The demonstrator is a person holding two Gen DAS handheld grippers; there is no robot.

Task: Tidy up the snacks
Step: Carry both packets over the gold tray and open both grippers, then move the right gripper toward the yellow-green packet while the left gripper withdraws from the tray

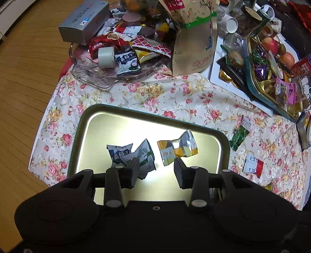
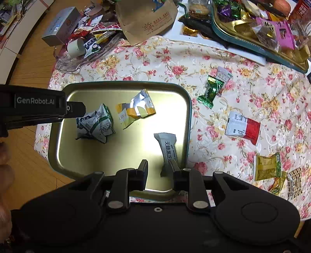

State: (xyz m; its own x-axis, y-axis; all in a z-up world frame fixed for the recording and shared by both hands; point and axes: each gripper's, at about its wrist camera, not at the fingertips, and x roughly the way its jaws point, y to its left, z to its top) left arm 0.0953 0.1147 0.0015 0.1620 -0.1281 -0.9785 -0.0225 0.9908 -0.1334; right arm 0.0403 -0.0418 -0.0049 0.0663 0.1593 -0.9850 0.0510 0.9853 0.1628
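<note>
Both grippers are hovering over the gold metal tray (image 2: pixel 58 148) that is sitting low and centre in each view on the floral tablecloth (image 2: pixel 175 58), evidently serving as the collecting place for loose snacks. The left gripper (image 1: pixel 156 169) is holding its fingers spread with nothing between them, poised just above the blue-and-white packets (image 1: pixel 134 155) and the yellow-and-silver packet (image 1: pixel 176 148) lying side by side mid-tray; from the right wrist view it is reaching in from the left edge of the frame over those same crumpled packets. The right gripper (image 2: pixel 159 169) is also spread, and the grey-white candy bar (image 2: pixel 167 149) is lying in the tray's lower right, its lower end beside the right-hand finger; whether it is touching that finger is hard to tell, so it is probably just sitting free. The bar is a slim, crimped-end wrapper with dark lettering down its length, light and slippery-looking. Snacks not yet gathered are lying on the cloth to the right of the tray: a green candy (image 2: pixel 209 91), a red-and-white packet (image 2: pixel 243 126) and a yellow packet (image 2: pixel 267 167). Along the top of the frame, a glass dish (image 2: pixel 66 64), a kraft paper bag (image 2: pixel 147 17) and a teal tin (image 2: pixel 252 42) are holding heaped clutter.
</note>
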